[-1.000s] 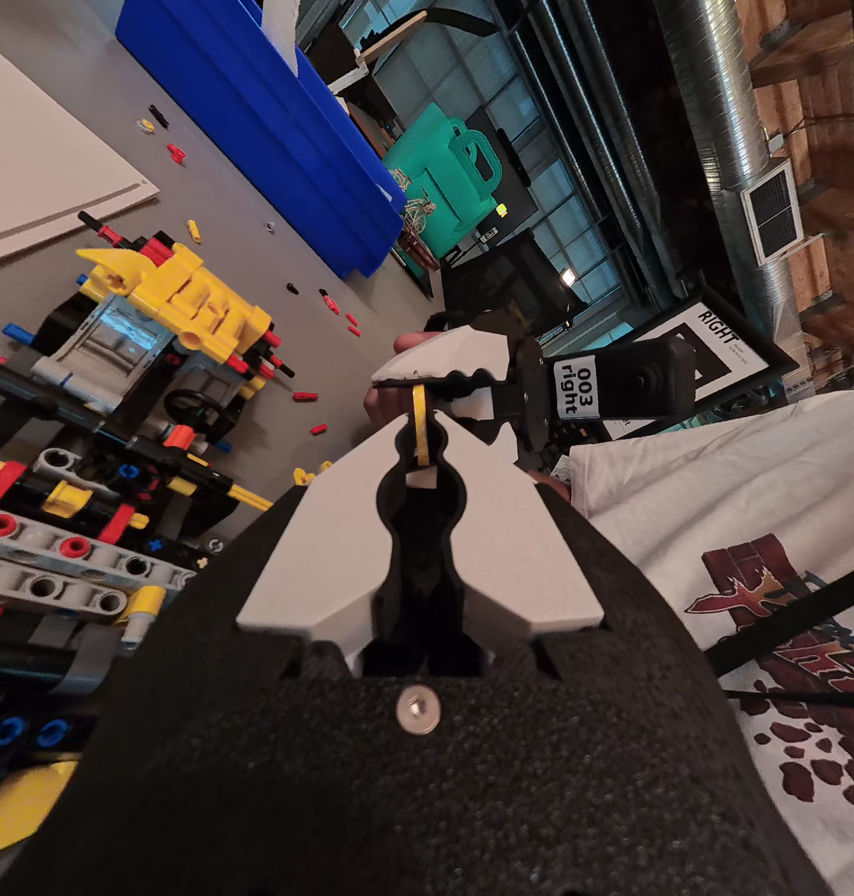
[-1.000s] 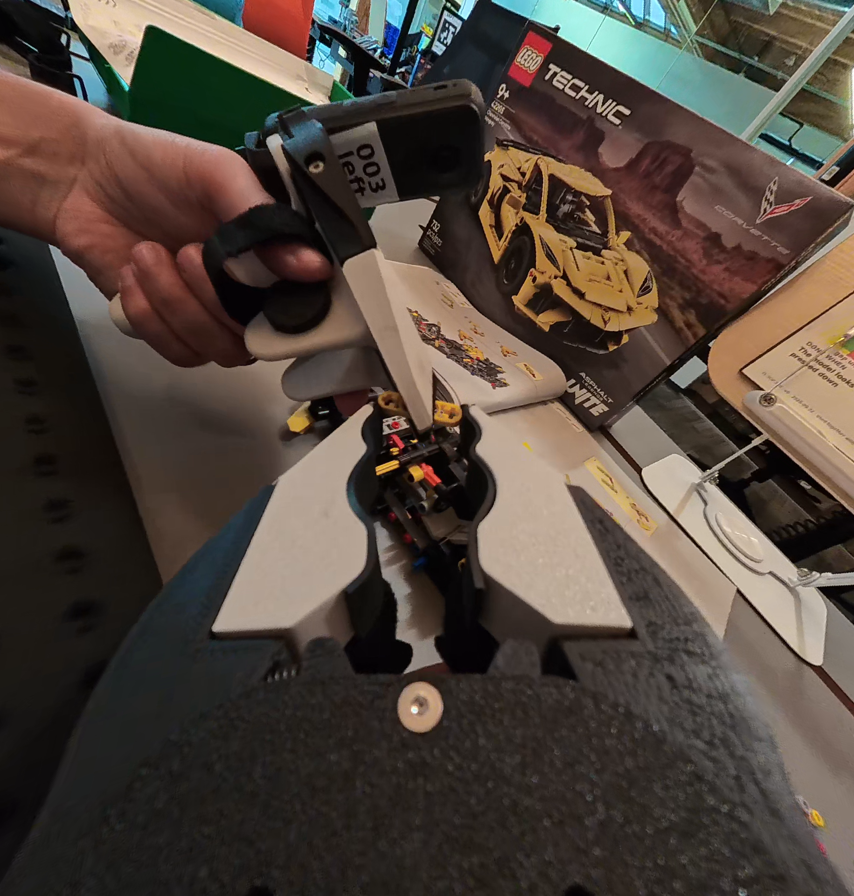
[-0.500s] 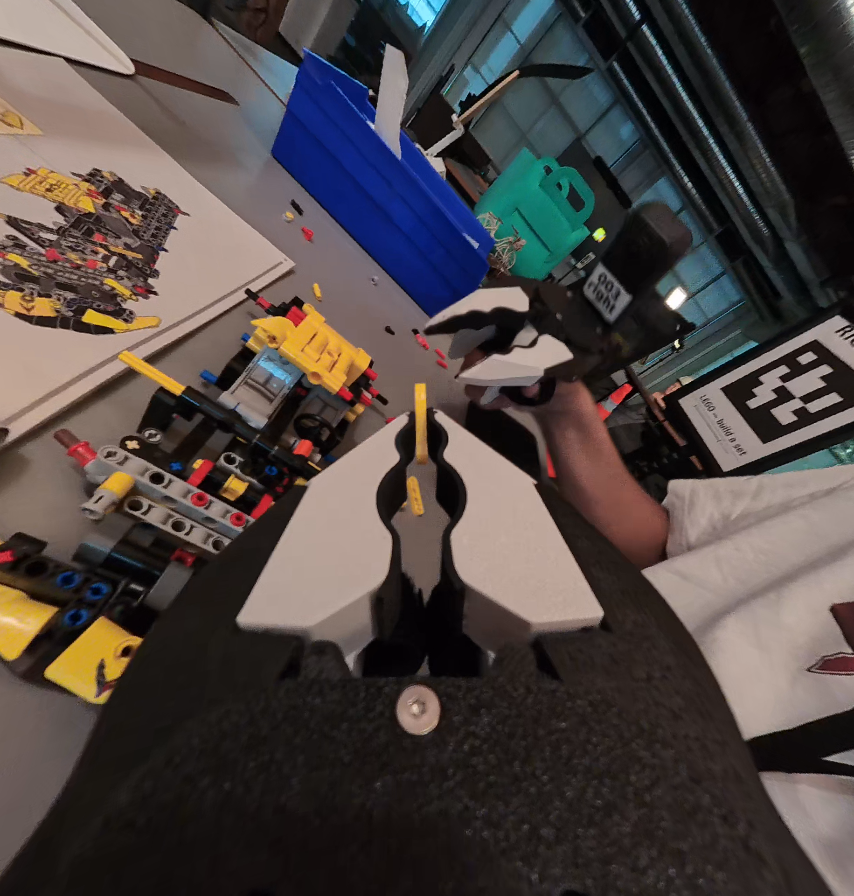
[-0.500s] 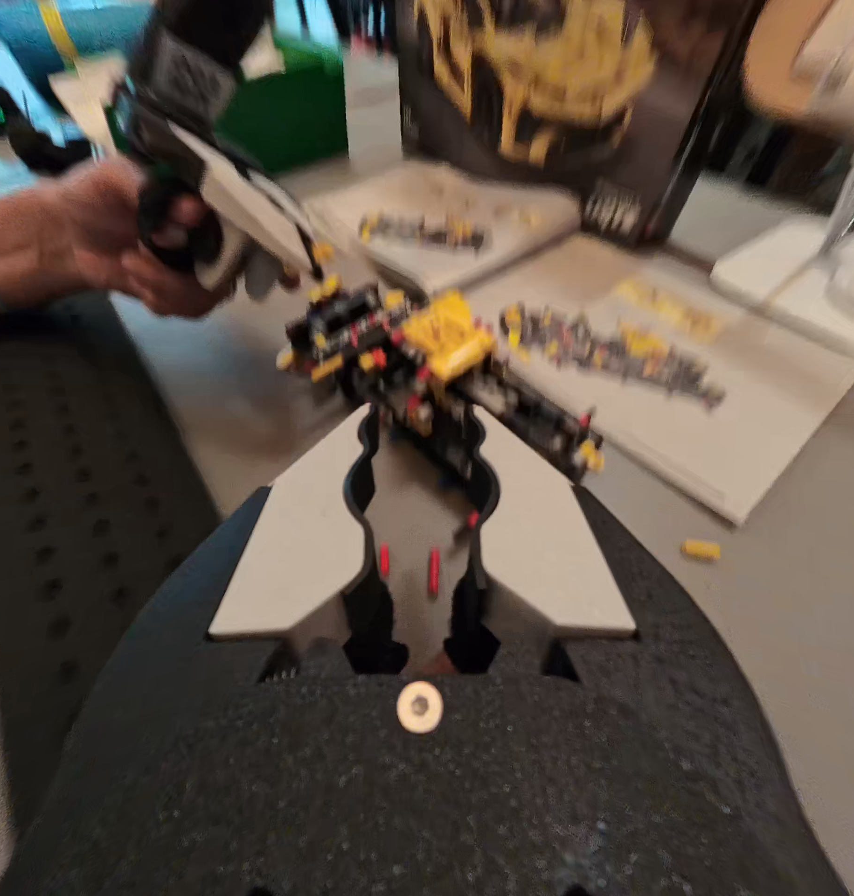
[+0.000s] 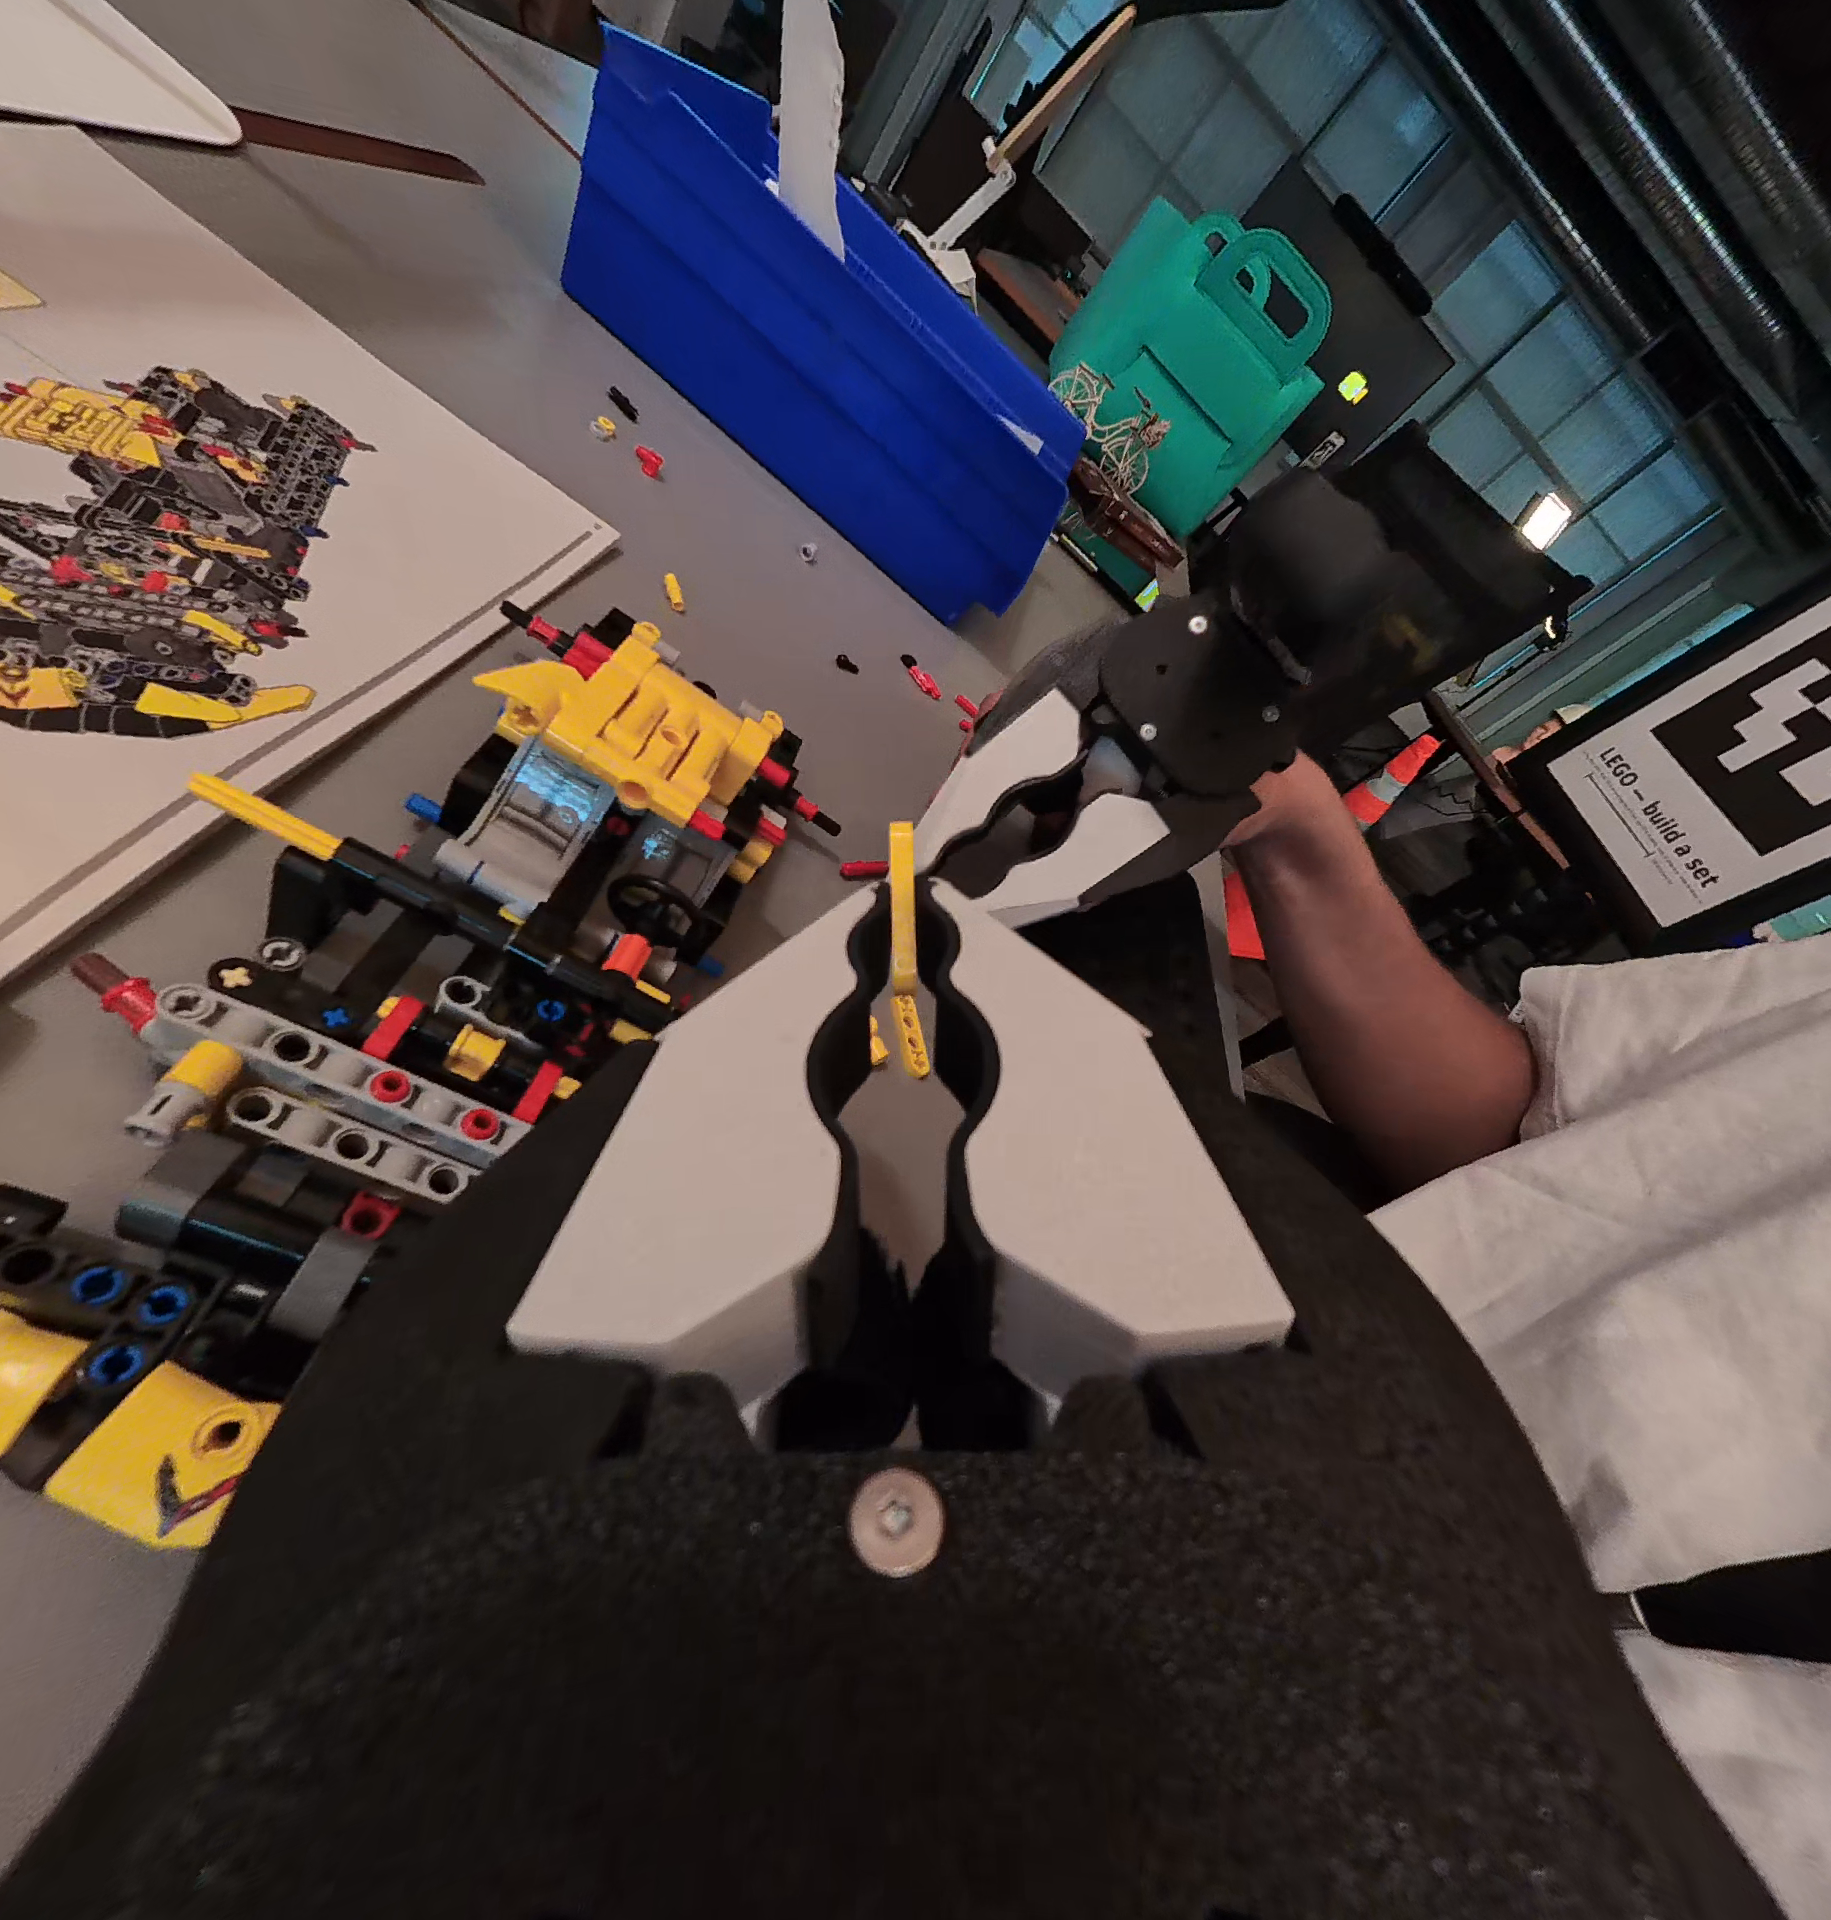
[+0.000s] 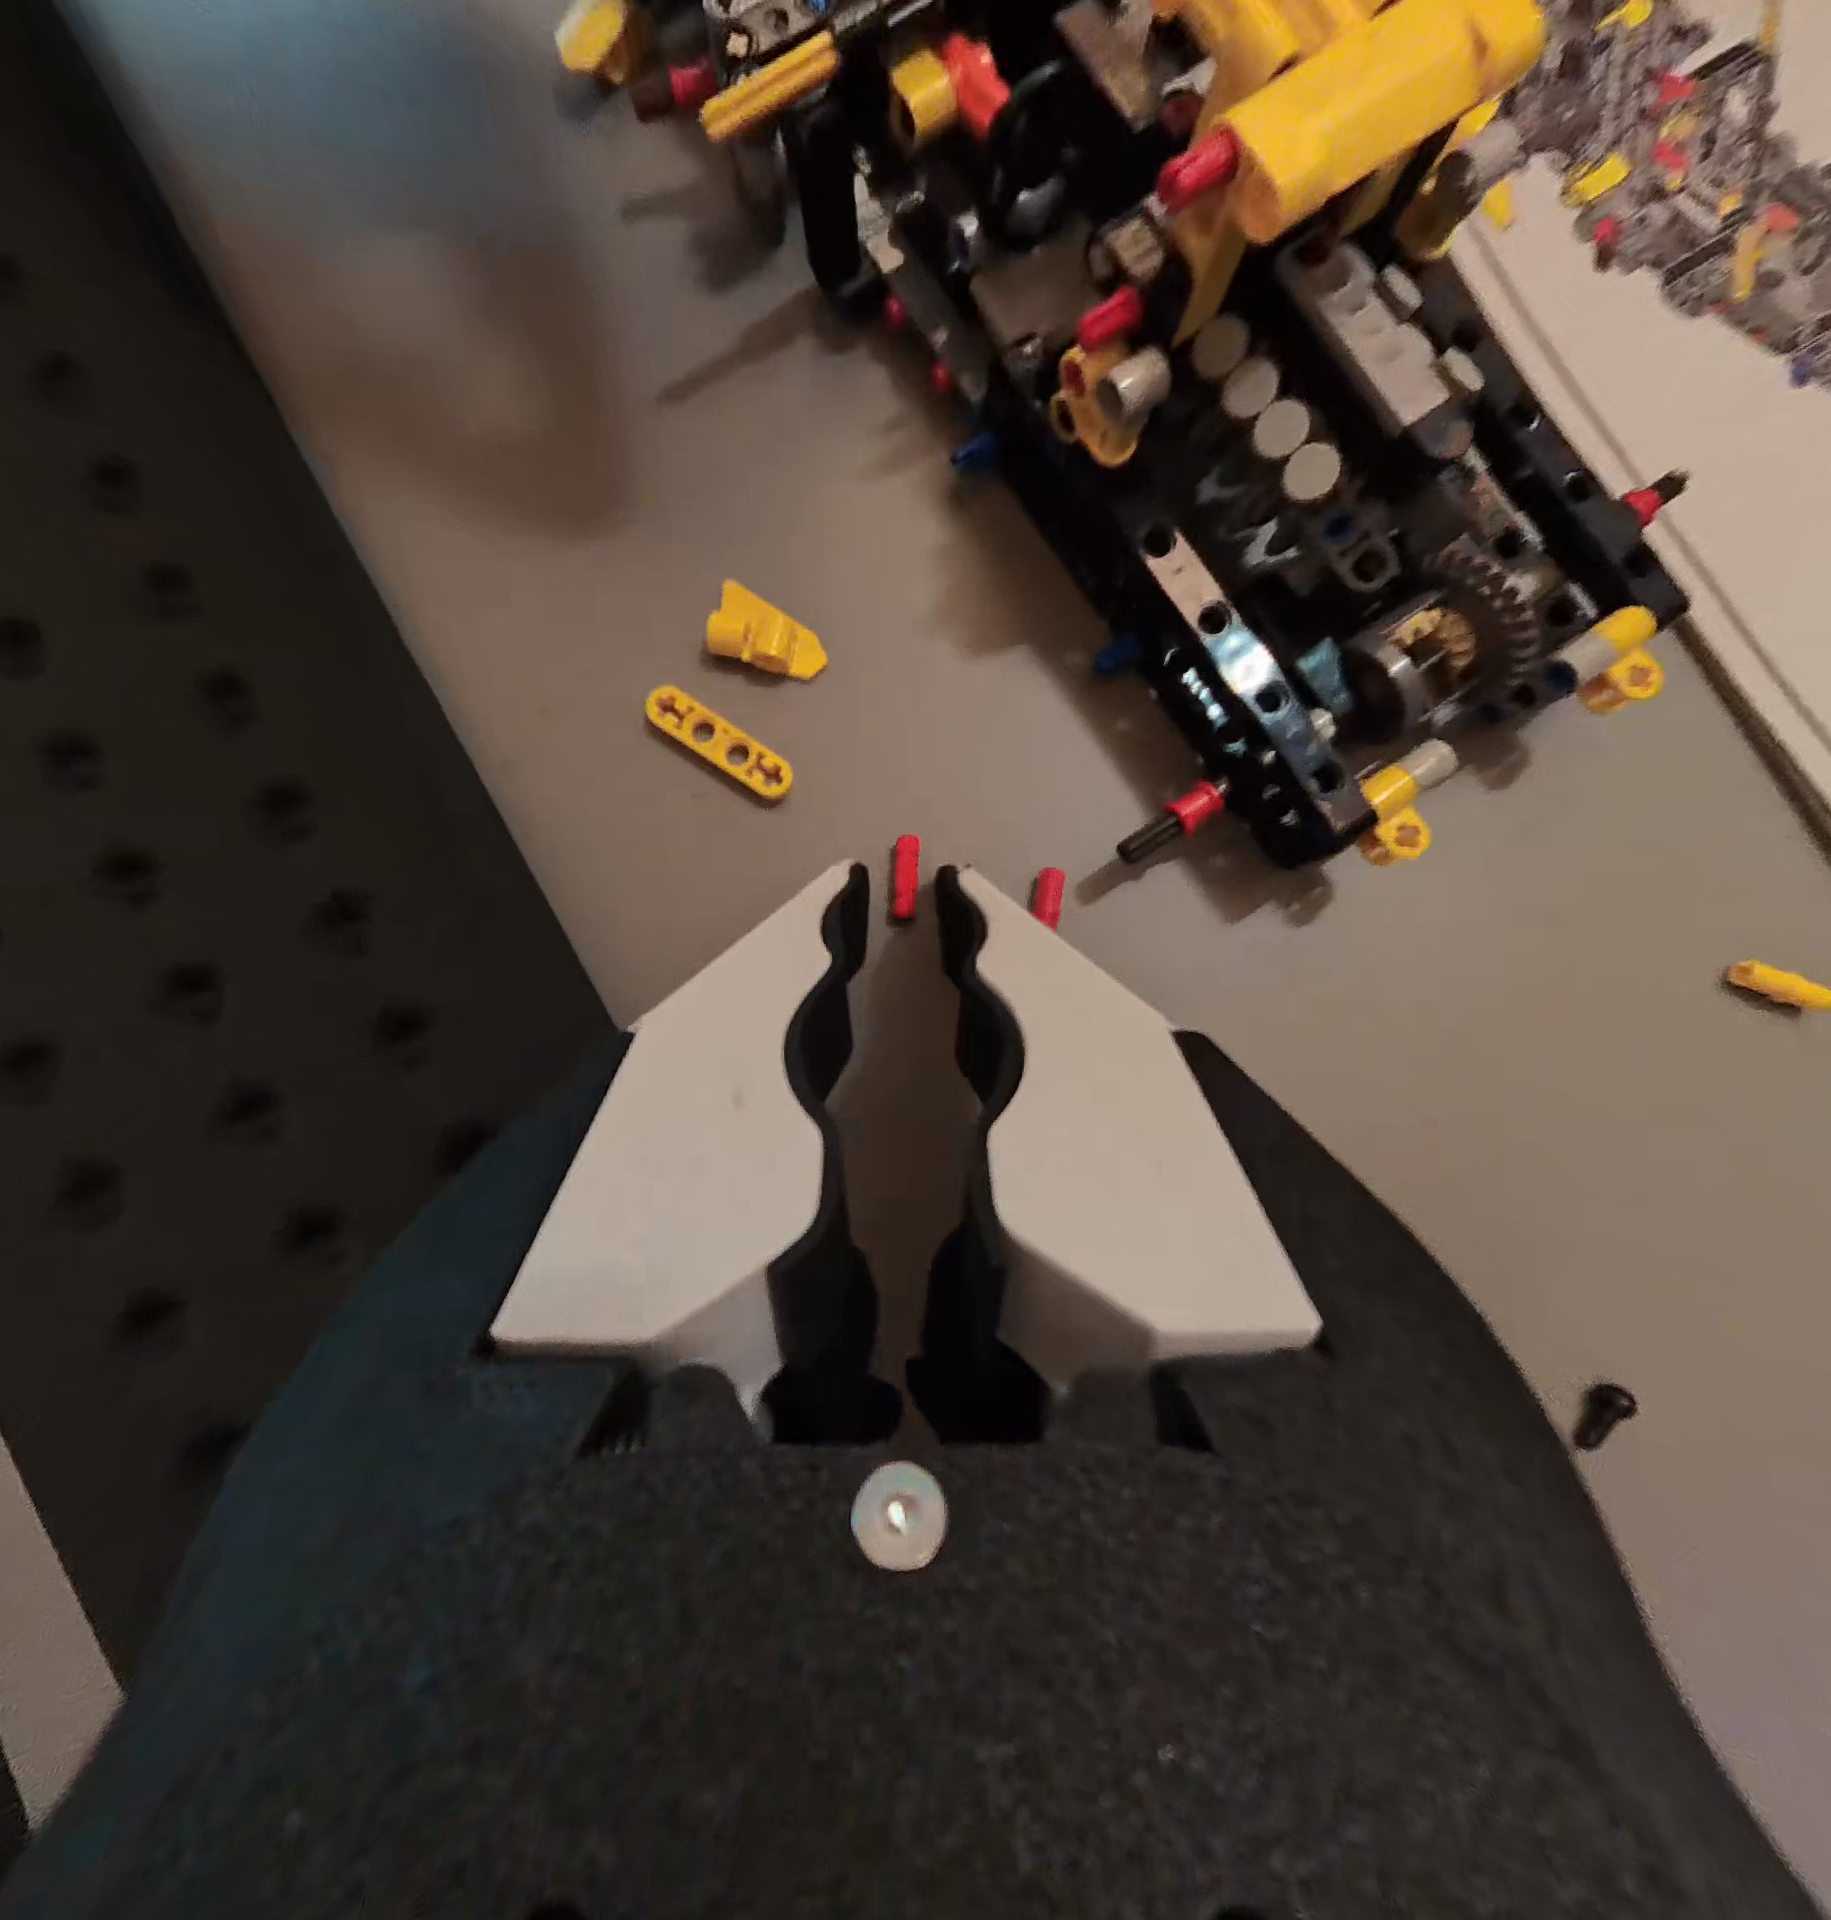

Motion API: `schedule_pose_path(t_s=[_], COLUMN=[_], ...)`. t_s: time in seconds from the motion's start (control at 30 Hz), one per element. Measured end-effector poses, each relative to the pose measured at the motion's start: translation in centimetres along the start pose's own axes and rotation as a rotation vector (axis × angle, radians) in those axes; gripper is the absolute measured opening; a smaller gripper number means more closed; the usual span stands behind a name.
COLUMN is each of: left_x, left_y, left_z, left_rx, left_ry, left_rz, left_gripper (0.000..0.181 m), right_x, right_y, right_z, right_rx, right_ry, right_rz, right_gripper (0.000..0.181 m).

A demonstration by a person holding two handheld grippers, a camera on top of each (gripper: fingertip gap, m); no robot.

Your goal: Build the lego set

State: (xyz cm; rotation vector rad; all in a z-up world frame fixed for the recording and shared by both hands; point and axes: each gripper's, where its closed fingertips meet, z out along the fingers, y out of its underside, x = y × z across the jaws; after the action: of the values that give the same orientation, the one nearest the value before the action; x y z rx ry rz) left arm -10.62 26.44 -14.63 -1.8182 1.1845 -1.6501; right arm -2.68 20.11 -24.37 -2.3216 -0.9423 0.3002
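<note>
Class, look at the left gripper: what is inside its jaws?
A thin yellow Lego piece stands pinched at the tips of the left gripper. Its lower end hangs free in the gap; the pinched faces are covered by the fingers.

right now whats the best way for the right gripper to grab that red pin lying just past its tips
Take the red pin across its middle, coming straight down from above. It lies flat on the grey table, its long axis pointing away from the right gripper, whose open fingers already stand either side of it. Closing across the narrow round shaft suits that pose; a second red pin lies just right, so keep centred.
</note>
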Motion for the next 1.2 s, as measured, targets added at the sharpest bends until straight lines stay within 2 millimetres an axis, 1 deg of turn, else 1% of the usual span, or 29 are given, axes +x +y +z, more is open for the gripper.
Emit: schedule_pose_path(t_s=[0.1, 0.2, 0.23, 0.27, 0.3, 0.37, 0.4, 0.43, 0.53, 0.6, 0.7, 0.8, 0.87, 0.93, 0.97, 1.03, 1.2], left_x=[0.1, 0.0, -0.1, 0.0, 0.0, 0.4, 0.8, 1.2, 2.2, 2.7, 2.8, 2.6, 2.8, 2.4, 2.0, 1.6, 0.1], left_y=[0.1, 0.6, 0.8, 0.9, 1.0, 0.9, 0.6, 0.4, 0.1, -0.4, -0.8, -0.5, -0.5, -0.5, -0.4, -0.2, 0.1], left_z=[0.1, 0.4, 0.5, 0.7, 0.8, 1.1, 1.1, 1.2, 1.3, 1.1, 0.8, 0.9, 1.0, 1.1, 1.1, 1.2, 1.3], left_rx=[-0.007, -0.033, -0.040, -0.044, -0.045, -0.027, -0.004, 0.018, 0.055, 0.091, 0.116, 0.102, 0.102, 0.094, 0.085, 0.063, 0.006], left_ry=[0.004, -0.018, -0.029, -0.038, -0.043, -0.038, -0.023, 0.006, 0.098, 0.186, 0.265, 0.249, 0.236, 0.159, 0.098, -0.018, -0.330], left_rz=[0.002, 0.028, 0.042, 0.055, 0.065, 0.074, 0.069, 0.052, -0.044, -0.162, -0.280, -0.270, -0.240, -0.145, -0.067, 0.104, 0.549], left_gripper=[0.004, 0.004, 0.004, 0.004, 0.004, 0.004, 0.003, 0.004, 0.003, 0.003, 0.003, 0.003, 0.003, 0.003, 0.003, 0.004, 0.003], right_x=[-0.2, 0.1, 0.3, 0.2, -0.1, -0.9, -1.5, -1.8, -1.6, -1.9, -2.0, -1.9, -1.8, -1.3, -1.5, -1.5, -1.2], right_y=[-0.3, -0.7, -1.5, -3.1, -5.3, -9.9, -11.5, -12.4, -13.8, -14.3, -14.8, -14.5, -14.5, -14.3, -14.2, -14.0, -13.8], right_z=[0.2, 0.5, 0.4, -0.2, -1.2, -4.0, -4.9, -5.0, -4.4, -4.0, -4.2, -3.9, -4.0, -3.9, -3.7, -3.2, -2.2], right_rx=[0.011, 0.023, 0.076, 0.177, 0.307, 0.594, 0.681, 0.720, 0.772, 0.786, 0.813, 0.807, 0.814, 0.808, 0.795, 0.770, 0.731], right_ry=[-0.001, -0.004, 0.007, -0.006, -0.035, -0.103, -0.147, -0.155, -0.067, -0.057, -0.033, -0.044, -0.078, -0.089, -0.116, -0.150, -0.171], right_rz=[-0.017, 0.002, 0.008, 0.021, 0.054, 0.117, 0.135, 0.150, 0.132, 0.135, 0.134, 0.153, 0.183, 0.231, 0.245, 0.286, 0.374], right_gripper=[0.004, 0.003, 0.003, 0.003, 0.003, 0.003, 0.003, 0.003, 0.002, 0.002, 0.002, 0.003, 0.003, 0.002, 0.002, 0.003, 0.003])
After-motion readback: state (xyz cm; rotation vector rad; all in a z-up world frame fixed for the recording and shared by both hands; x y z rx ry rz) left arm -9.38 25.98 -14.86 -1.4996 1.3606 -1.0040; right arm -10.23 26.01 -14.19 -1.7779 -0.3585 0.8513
